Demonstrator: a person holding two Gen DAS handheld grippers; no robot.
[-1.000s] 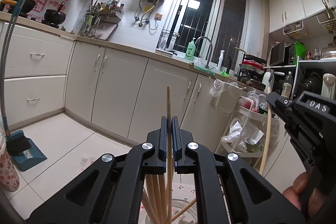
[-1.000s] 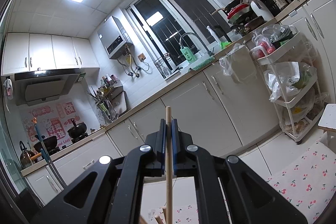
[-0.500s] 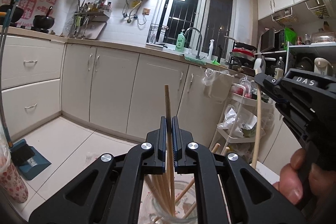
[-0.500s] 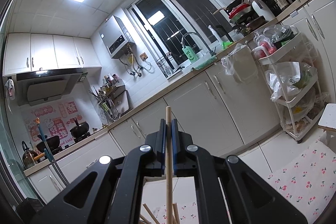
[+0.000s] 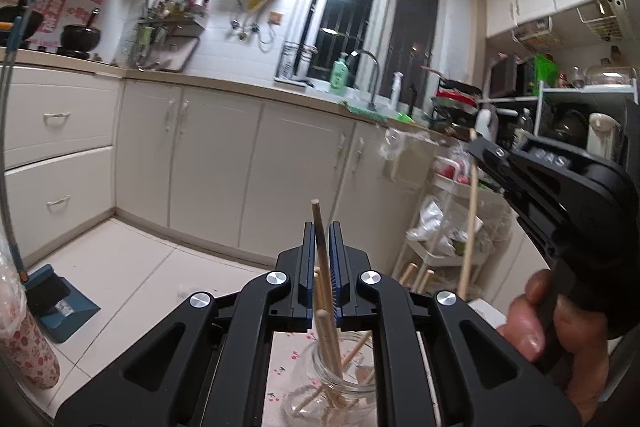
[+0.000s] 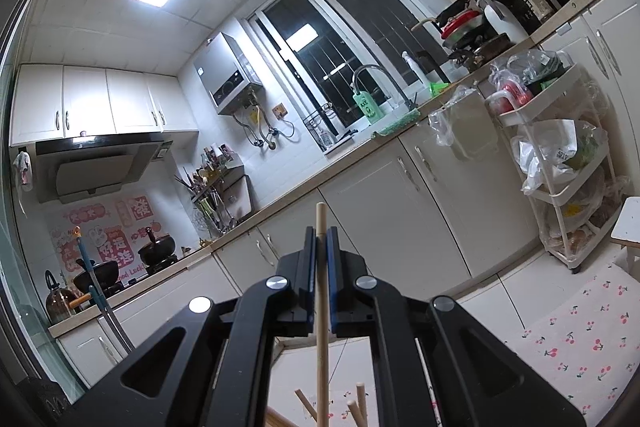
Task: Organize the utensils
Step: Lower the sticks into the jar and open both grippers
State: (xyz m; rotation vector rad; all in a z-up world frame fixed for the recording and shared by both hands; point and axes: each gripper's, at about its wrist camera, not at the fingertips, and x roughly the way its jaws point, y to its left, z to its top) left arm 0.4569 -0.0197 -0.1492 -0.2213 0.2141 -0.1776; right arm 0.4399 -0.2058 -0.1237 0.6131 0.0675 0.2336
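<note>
My left gripper [image 5: 322, 241] is shut on a wooden chopstick [image 5: 320, 227] that stands upright, its lower end inside a clear glass jar [image 5: 332, 393] holding several more chopsticks. My right gripper [image 6: 320, 247] is shut on another wooden chopstick [image 6: 321, 307], held upright. It also shows in the left wrist view [image 5: 486, 151] at the right, with its chopstick [image 5: 469, 219] reaching down beside the jar. Tips of other chopsticks [image 6: 358, 407] show at the bottom of the right wrist view.
The jar stands on a cherry-print cloth [image 6: 580, 339]. White kitchen cabinets [image 5: 208, 163] line the far wall under a counter with a sink tap [image 5: 370, 75]. A white trolley [image 6: 560, 187] with bags stands at the right. A dustpan [image 5: 56, 301] lies on the floor at left.
The left gripper has lowered toward the jar with its chopstick, so more of the jar shows. The right gripper with its chopstick has come lower and closer beside the jar.
</note>
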